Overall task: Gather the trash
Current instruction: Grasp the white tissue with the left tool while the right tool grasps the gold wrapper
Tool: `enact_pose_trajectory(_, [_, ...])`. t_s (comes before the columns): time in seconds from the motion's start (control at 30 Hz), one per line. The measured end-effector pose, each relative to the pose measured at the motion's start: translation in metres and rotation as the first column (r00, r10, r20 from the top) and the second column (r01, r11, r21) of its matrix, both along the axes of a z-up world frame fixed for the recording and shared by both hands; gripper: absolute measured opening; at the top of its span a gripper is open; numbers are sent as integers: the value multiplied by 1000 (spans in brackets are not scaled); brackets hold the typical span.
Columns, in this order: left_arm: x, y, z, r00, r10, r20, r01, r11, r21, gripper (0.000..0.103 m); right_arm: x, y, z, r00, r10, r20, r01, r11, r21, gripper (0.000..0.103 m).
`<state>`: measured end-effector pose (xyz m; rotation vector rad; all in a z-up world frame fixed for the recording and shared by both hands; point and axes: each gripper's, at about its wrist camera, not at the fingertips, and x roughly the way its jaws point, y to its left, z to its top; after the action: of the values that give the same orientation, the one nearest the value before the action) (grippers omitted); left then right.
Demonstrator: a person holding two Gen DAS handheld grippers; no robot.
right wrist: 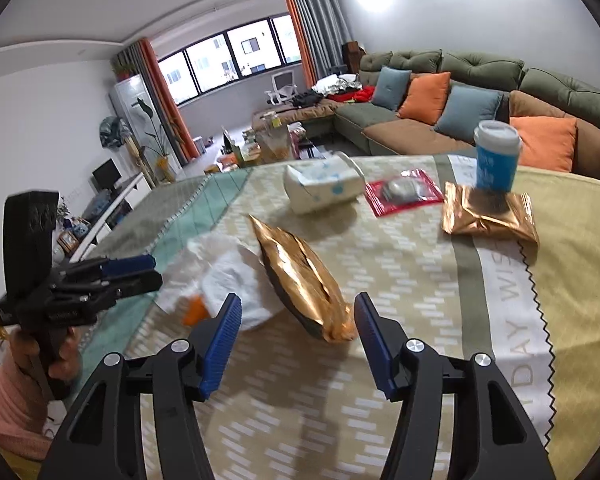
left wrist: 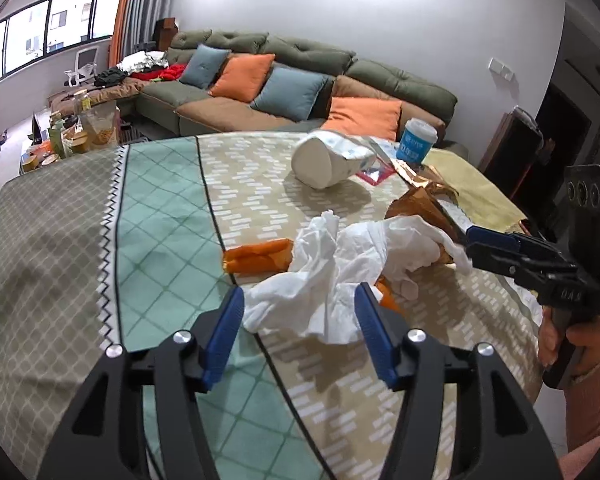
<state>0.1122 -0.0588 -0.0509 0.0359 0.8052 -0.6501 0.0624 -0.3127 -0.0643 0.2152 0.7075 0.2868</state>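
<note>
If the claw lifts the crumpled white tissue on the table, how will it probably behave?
The crumpled white tissue looks thin and loosely folded, so it will probably flop and hang down. It seems very light, so a small pinch should do. It drapes over an orange wrapper, which it may drag slightly.

black tongs, blue pads, seemingly pink sleeve

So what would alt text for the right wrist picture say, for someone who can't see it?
An open right hand-held gripper points at a crumpled gold wrapper lying against white tissue on a patterned tablecloth. The left hand-held gripper reaches in from the left; farther back stand a blue cup and a sofa.
</note>
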Motion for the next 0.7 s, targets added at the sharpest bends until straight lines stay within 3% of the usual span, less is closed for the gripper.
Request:
enact_pose_trajectory(0.27, [11,-12,-11,999,-22,-47,23,999,23,55,6,-8,-7,1000,1,-15,-1,1000,1,55])
enact_pose_trajectory(0.37, [12,-14,-13,998,-31,-55,32,999,25,42,7,-10,-5,1000,2,-15,-2,1000,1,49])
enact_pose_trajectory(0.53, [12,-13,-14,997,-30,-66,31,999,16,28,9,-11,-3,1000,-1,-16,1,1000,-6,41])
enact_pose_trajectory(0.7, [12,-8,-15,996,-28,-80,28,1000,-5,14,8,-15,-2,1000,-25,-19,25,1000,-9,19])
